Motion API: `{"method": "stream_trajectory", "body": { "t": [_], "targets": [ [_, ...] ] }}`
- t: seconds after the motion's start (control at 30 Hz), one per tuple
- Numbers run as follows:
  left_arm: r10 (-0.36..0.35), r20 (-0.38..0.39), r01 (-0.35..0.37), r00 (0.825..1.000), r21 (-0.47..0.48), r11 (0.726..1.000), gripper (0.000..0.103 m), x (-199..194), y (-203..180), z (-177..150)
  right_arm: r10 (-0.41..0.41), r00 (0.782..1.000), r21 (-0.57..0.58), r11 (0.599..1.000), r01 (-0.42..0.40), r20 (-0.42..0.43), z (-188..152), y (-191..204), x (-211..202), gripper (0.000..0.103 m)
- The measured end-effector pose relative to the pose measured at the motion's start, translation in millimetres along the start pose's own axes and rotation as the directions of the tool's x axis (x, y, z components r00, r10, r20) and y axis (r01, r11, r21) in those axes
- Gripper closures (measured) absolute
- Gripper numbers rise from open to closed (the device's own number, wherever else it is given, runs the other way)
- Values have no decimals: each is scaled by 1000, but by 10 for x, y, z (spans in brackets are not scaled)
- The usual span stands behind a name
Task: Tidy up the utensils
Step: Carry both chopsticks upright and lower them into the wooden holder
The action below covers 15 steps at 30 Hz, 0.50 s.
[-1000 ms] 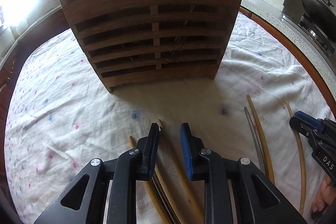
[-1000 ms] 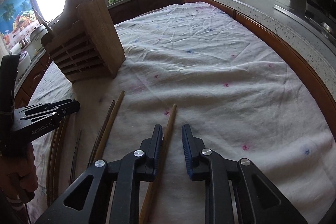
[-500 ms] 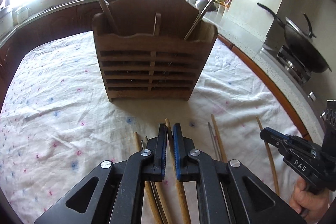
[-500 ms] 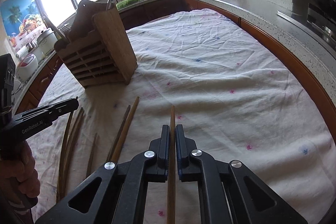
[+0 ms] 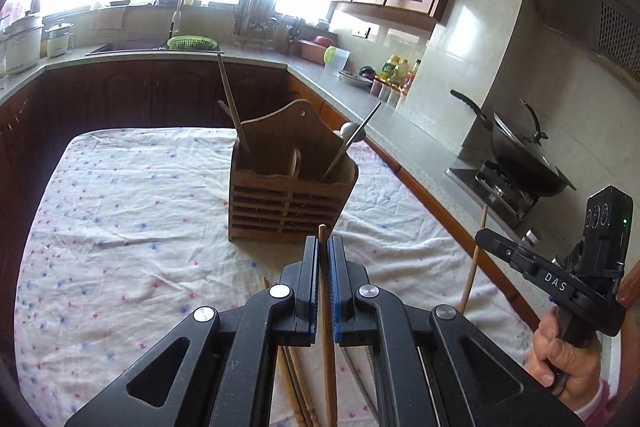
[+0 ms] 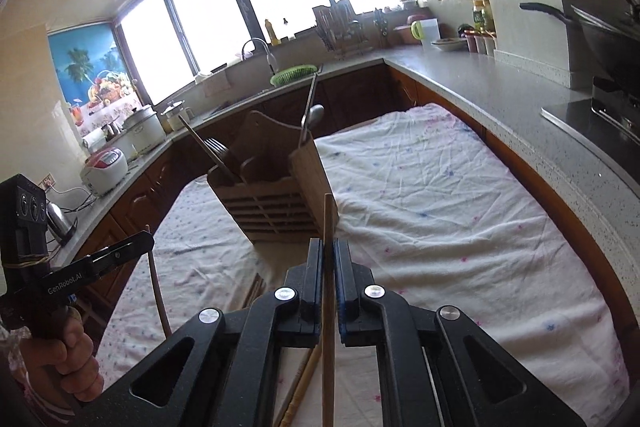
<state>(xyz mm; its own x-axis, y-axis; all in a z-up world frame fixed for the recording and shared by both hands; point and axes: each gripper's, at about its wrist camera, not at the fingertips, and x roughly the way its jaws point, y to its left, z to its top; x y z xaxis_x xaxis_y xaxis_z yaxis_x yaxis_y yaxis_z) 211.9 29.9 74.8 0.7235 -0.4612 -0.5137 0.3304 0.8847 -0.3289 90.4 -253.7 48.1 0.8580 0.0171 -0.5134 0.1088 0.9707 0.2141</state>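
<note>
A slatted wooden utensil holder (image 5: 288,195) (image 6: 276,195) stands on the flowered white cloth (image 5: 132,227), with a wooden stick (image 5: 230,99) and a metal utensil (image 5: 356,139) leaning in it. My left gripper (image 5: 324,247) is shut on a wooden chopstick (image 5: 322,233), held above the cloth in front of the holder. My right gripper (image 6: 329,247) is shut on another chopstick (image 6: 329,215), also lifted. In the other camera, each gripper shows from the side: right gripper (image 5: 492,241), left gripper (image 6: 140,241). Several chopsticks (image 5: 296,387) (image 6: 300,387) still lie on the cloth below.
A grey counter (image 6: 500,87) runs along the right, with a black wok (image 5: 520,155) on the stove. At the back are the sink, a green basket (image 5: 190,43) and a dish rack. Rice cookers (image 6: 104,167) and a kettle stand on the left counter.
Both grippers closed, each on a chopstick lying between its fingers, and lifted it off the cloth. Both views rose and drew back, so the holder looks smaller and farther.
</note>
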Motion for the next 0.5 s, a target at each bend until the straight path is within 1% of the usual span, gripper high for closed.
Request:
{"method": "stream_trajectory", "body": {
  "t": [0.2, 0.37, 0.5],
  "targets": [
    [-6, 84, 7, 996, -10, 1000, 100, -368, 61, 53, 32, 997, -21, 999, -30, 71, 185, 140, -184, 98],
    [-2, 114, 4, 993, -21, 1000, 100, -456, 124, 55, 41, 994, -33, 999, -38, 97, 280, 196, -212, 98],
    [4, 124, 0, 992, -31, 1000, 100, -416, 145, 57, 48, 993, -40, 998, -44, 106, 313, 221, -205, 98]
  ]
}}
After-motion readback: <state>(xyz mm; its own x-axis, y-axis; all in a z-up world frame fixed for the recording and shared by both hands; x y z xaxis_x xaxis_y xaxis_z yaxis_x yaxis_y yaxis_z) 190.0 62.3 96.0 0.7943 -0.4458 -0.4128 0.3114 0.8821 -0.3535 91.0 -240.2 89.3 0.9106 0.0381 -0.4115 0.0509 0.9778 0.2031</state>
